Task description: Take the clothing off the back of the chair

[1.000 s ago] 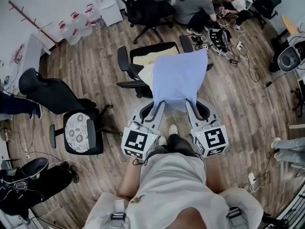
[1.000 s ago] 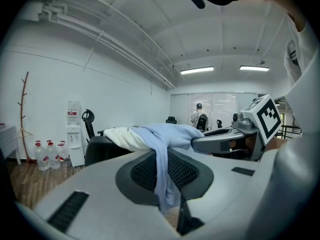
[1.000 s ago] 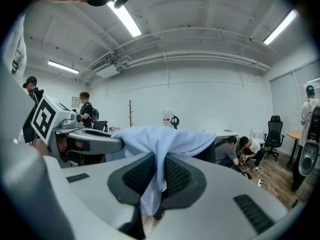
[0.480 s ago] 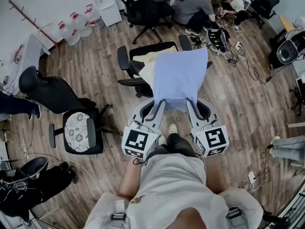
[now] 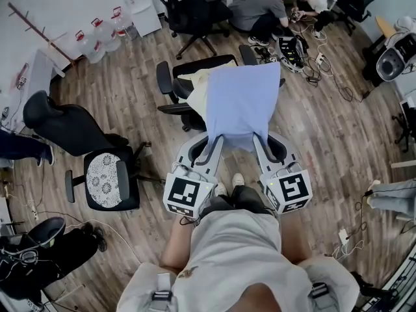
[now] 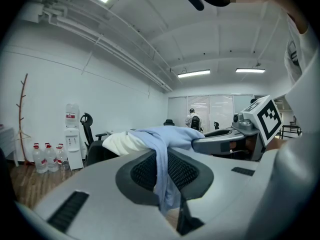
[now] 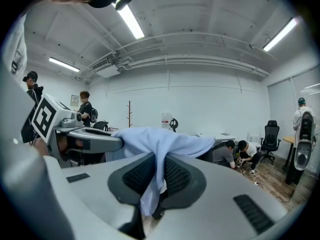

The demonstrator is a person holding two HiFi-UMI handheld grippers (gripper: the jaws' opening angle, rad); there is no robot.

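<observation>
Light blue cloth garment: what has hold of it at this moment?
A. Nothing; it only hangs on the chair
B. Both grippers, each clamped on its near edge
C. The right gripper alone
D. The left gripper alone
B: the left gripper and the right gripper each have their jaws closed on a fold of the light blue cloth garment, which spreads out from them toward the black office chair.

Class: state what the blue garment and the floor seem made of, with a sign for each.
The blue garment: probably thin cloth, matt; it drapes and bunches softly. The floor: wood or wood-look planks; grain and seams show.
</observation>
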